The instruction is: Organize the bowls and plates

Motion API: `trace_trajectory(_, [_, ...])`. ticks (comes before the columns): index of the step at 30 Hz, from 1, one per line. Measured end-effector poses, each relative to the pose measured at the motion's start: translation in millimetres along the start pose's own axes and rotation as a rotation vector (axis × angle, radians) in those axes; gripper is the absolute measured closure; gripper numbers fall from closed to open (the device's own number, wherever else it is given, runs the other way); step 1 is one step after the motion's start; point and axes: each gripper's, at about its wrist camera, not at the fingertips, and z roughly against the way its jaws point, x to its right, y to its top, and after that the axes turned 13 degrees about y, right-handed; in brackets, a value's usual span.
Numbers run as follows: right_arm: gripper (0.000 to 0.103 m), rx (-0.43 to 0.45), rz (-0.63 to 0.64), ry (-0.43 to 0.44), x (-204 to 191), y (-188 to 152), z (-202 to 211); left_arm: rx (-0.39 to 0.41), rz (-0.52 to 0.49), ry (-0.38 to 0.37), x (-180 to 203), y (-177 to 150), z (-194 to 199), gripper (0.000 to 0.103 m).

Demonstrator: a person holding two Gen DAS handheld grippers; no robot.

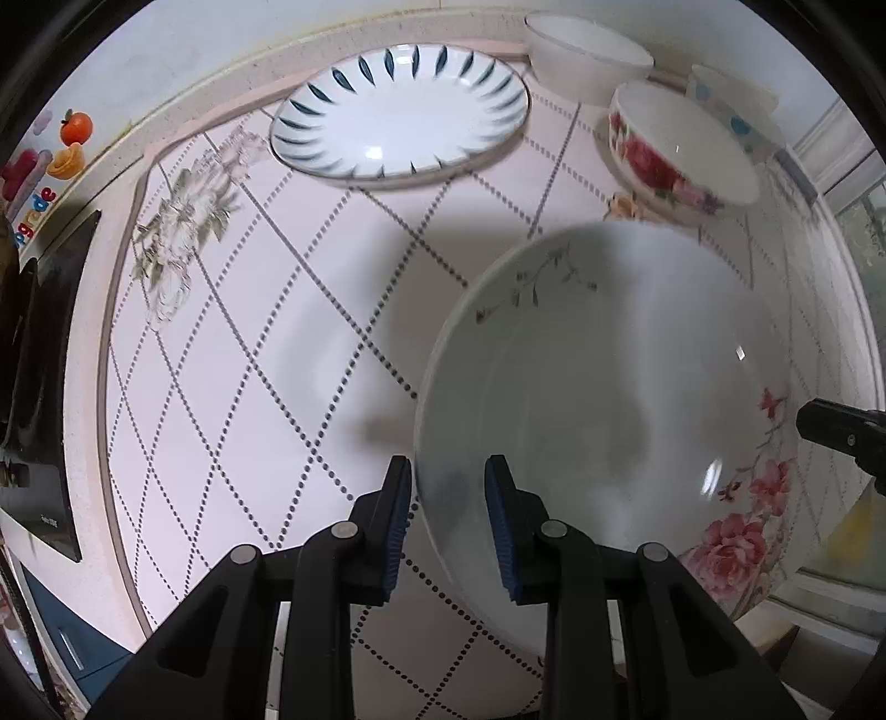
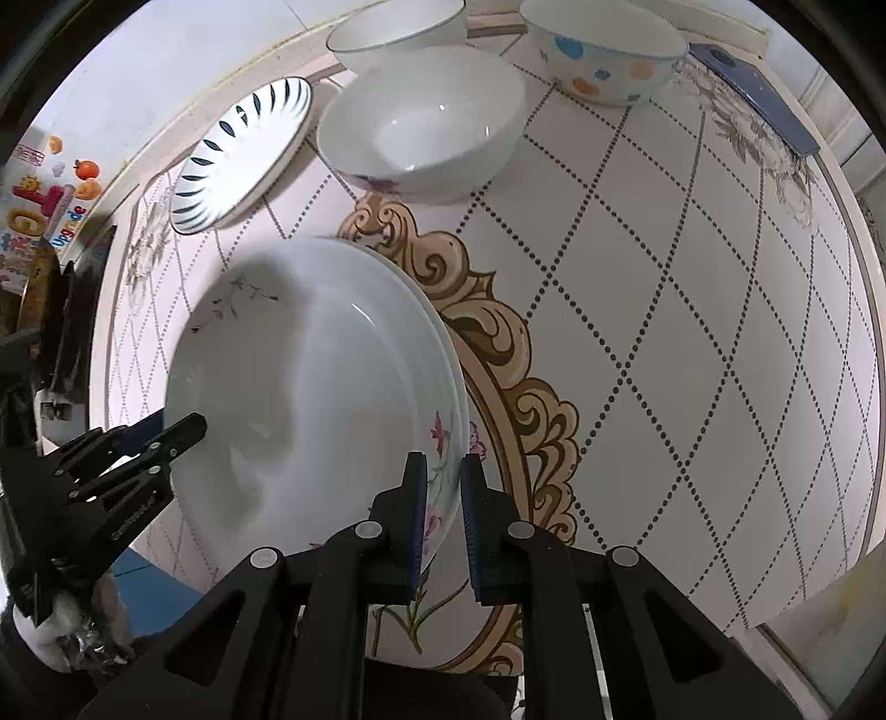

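Note:
A large white plate with pink flowers [image 1: 609, 399] [image 2: 315, 399] is held above the table; a second rim shows under it in the right wrist view. My left gripper [image 1: 448, 476] straddles its left rim with jaws slightly apart; it also shows in the right wrist view [image 2: 166, 432]. My right gripper [image 2: 443, 476] closes on the right rim. A blue-striped plate [image 1: 398, 111] [image 2: 238, 155] lies at the back. A rose bowl [image 1: 675, 149] [image 2: 421, 122], a plain white bowl [image 1: 587, 55] [image 2: 393, 27] and a dotted bowl [image 2: 603, 50] stand behind.
The table [image 1: 277, 332] has a pink diamond-dotted cloth with a gold ornamental medallion [image 2: 498, 343]. A blue box [image 2: 758, 94] lies at the back right. A dark object [image 1: 39, 360] sits at the left edge. Fruit magnets [image 1: 66, 144] are on the wall.

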Motion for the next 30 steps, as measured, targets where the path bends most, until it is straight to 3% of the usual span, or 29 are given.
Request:
trace_trajectory(9, [0.087, 0.070, 0.014, 0.104, -32, 30, 51, 0.142, 0.114, -0.067, -53, 48, 71, 0.077])
trace_trajectory(10, [0.083, 0.080, 0.018, 0.130, -39, 38, 58, 0.163, 0.130, -0.069, -60, 56, 78, 0.077])
trace_trajectory(12, [0.066, 0.095, 0.027, 0.186, -54, 57, 68, 0.194, 0.170, -0.089, -82, 82, 85, 0.064])
trace_trajectory(13, [0.057, 0.102, 0.028, 0.215, -62, 70, 71, 0.201, 0.186, -0.093, -90, 93, 84, 0.063])
trace_trajectory(17, [0.056, 0.131, 0.036, 0.261, -92, 128, 61, 0.169, 0.250, -0.081, -121, 133, 53, 0.063])
trace_trajectory(24, [0.056, 0.064, -0.002, 0.200, -105, 223, -13, -0.036, 0.287, -0.151, -138, 171, -55, 0.064])
trace_trajectory(30, [0.065, 0.012, -0.032, 0.119, -96, 256, -67, -0.083, 0.282, -0.177, -132, 186, -91, 0.064])
